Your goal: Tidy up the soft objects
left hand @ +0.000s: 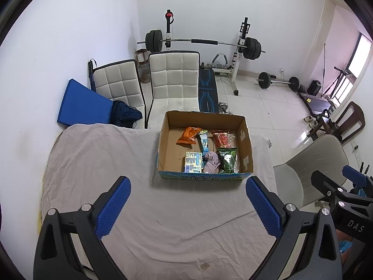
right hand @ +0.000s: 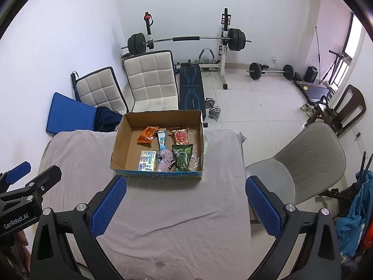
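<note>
Closest to us are our own two tools: the left gripper [left hand: 188,206] and the right gripper [right hand: 186,204], both with the blue pads spread wide and nothing between them. They hang side by side above the grey cloth [left hand: 144,210] that covers the table, and no loose item lies on this cloth near us.

The soft things are all in the cardboard box [left hand: 247,156], which stands straight ahead of both grippers, on the far part of the table. Inside we see an orange snack bag [left hand: 188,135], a red snack bag [left hand: 222,138], a green snack bag [left hand: 228,159], a blue tube-like pack [left hand: 204,142], a printed small carton [left hand: 193,162] and a crumpled pink cloth [left hand: 212,162].

The pink cloth lies at the near wall of the box, between the carton and the green bag. From the left gripper it is ahead and a little to the right; from the right gripper it is ahead and a little to the left. We judge that neither hand is clearly nearer. The blue pack has its long axis pointing away from us, so a grasp across it seems natural.
</note>
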Action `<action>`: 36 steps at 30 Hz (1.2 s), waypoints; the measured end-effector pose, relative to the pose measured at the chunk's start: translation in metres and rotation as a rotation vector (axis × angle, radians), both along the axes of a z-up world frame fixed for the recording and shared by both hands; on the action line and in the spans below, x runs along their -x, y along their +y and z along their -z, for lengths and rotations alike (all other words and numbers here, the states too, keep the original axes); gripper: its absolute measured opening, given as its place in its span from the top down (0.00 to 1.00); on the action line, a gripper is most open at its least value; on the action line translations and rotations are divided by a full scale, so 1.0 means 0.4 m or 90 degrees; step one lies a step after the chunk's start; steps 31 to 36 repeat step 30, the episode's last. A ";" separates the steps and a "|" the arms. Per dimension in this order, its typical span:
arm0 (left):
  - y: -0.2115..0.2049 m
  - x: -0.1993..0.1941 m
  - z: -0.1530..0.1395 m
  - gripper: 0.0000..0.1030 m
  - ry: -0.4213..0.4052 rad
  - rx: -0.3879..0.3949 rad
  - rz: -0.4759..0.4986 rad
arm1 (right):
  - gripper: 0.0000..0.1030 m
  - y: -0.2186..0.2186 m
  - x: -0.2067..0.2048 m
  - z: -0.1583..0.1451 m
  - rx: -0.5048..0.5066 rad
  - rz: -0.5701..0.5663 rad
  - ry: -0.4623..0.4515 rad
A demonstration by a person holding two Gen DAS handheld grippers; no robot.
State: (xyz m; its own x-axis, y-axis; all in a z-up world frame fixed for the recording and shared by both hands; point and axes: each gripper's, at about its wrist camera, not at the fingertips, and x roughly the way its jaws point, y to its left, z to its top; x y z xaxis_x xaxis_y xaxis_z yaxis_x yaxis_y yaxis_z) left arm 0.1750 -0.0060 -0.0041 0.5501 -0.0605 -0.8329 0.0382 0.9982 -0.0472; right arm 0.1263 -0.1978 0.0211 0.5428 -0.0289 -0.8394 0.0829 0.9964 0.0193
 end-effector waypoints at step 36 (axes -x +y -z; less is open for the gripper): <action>0.004 -0.007 0.018 0.02 0.004 -0.012 0.000 | 0.00 0.001 0.014 -0.011 0.030 0.019 -0.021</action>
